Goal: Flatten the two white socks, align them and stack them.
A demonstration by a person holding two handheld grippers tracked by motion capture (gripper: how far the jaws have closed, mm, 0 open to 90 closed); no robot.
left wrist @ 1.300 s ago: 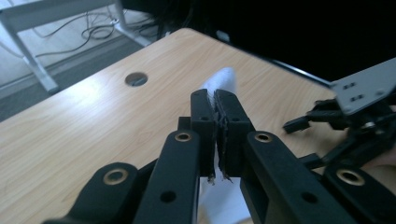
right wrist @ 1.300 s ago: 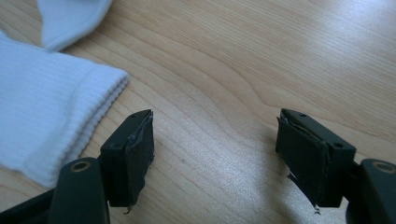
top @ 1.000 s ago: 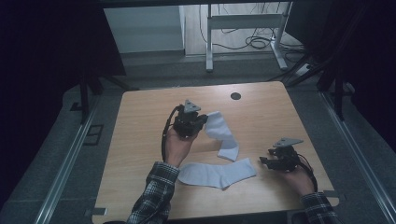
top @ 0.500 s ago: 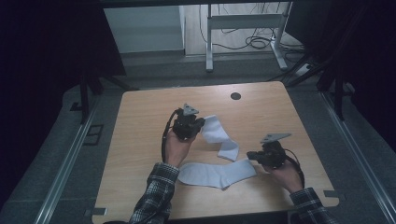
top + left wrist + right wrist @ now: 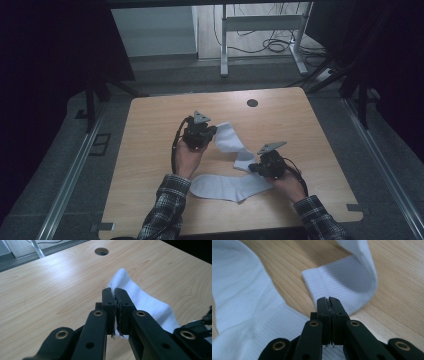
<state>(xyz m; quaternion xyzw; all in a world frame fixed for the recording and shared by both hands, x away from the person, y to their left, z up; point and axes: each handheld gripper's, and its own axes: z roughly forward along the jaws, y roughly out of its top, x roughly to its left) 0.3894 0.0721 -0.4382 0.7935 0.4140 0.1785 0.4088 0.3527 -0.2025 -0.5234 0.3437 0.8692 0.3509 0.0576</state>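
Left gripper [image 5: 115, 293] clamps the raised white ribbed sock [image 5: 233, 142] mid-bench; right gripper [image 5: 328, 302], jaws closed, apparently empty. Likely next: lay it over the flat white sock [image 5: 225, 186].

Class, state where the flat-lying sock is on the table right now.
In the high view, the flat sock lies near the table's front edge, between the person's forearms, just below the right gripper.

A round hole [image 5: 252, 103] near the table's [image 5: 150, 130] far edge — cables [image 5: 272, 45] on the floor beyond.
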